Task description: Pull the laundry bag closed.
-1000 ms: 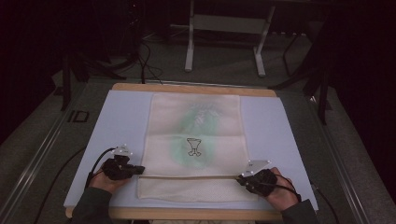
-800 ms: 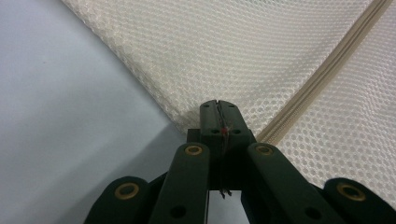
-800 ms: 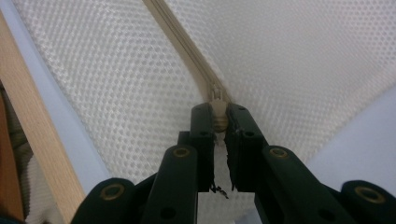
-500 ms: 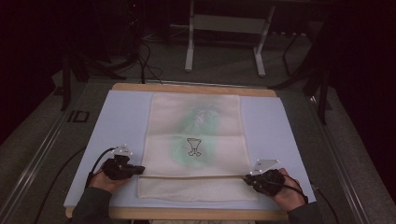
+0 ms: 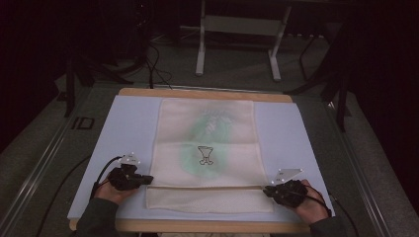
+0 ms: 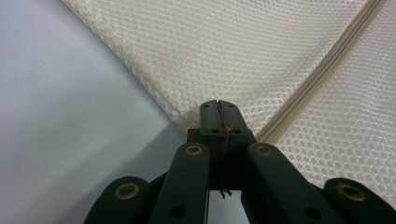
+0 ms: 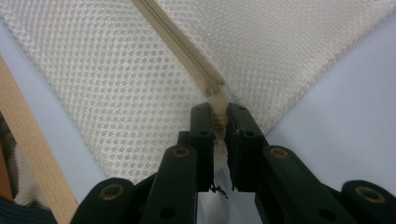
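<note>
My left gripper [image 6: 218, 108] pinches the mesh bag's [image 5: 207, 148] edge at nine o'clock — my right gripper [image 7: 218, 114] clamps the zipper pull [image 7: 217, 112] at three. The bag lies flat on the mat [image 5: 126, 123] with the zipper [image 5: 207, 187] closed; next I judge a steady pull leftward along it.

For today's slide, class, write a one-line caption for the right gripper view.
Right tool pinches the zipper pull at the edge of a cream mesh bag on a pale blue mat.

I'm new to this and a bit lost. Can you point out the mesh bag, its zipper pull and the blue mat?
Mesh bag [image 5: 207, 133]: high view, middle of its upper panel.
Zipper pull [image 7: 217, 108]: right gripper view, tab between the jaws.
Blue mat [image 5: 131, 126]: high view, bare part left of the bag.
</note>
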`<move>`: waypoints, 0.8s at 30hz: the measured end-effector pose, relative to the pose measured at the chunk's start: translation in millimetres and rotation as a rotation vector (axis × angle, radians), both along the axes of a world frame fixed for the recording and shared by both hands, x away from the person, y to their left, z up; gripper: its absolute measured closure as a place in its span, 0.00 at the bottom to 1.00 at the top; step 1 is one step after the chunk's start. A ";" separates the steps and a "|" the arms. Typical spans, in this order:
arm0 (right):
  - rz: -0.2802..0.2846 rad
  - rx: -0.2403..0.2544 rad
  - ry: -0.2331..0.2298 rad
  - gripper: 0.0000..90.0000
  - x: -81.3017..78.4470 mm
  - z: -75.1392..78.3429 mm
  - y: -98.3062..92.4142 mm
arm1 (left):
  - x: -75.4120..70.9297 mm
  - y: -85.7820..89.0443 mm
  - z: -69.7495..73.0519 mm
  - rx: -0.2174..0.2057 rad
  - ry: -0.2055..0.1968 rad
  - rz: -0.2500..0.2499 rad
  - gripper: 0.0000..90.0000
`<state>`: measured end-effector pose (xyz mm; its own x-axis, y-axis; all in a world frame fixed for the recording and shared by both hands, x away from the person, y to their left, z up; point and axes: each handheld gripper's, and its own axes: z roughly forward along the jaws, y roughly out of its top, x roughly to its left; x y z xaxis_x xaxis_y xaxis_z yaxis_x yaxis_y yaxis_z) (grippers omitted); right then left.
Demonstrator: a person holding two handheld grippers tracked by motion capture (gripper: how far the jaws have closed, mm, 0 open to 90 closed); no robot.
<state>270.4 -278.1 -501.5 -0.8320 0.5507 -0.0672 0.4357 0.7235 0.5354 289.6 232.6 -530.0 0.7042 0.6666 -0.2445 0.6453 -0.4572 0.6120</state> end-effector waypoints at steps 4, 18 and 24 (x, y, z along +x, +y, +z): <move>-0.076 -0.096 -0.051 1.00 0.8 -0.5 -6.7 | 0.1 0.3 -0.1 -0.002 0.001 -0.001 1.00; -0.136 0.039 -0.056 0.96 -3.6 7.7 -33.9 | -0.5 -0.9 1.3 0.007 -0.022 -0.025 0.98; -0.143 0.053 -0.064 0.92 -3.0 6.7 -34.2 | -2.5 -0.2 5.8 -0.002 -0.061 -0.026 0.96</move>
<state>267.4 -312.3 -494.9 -0.7400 0.6672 -0.0852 0.4957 0.6266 0.6014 287.1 232.4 -524.2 0.7345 0.6477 -0.2024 0.5951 -0.4716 0.6507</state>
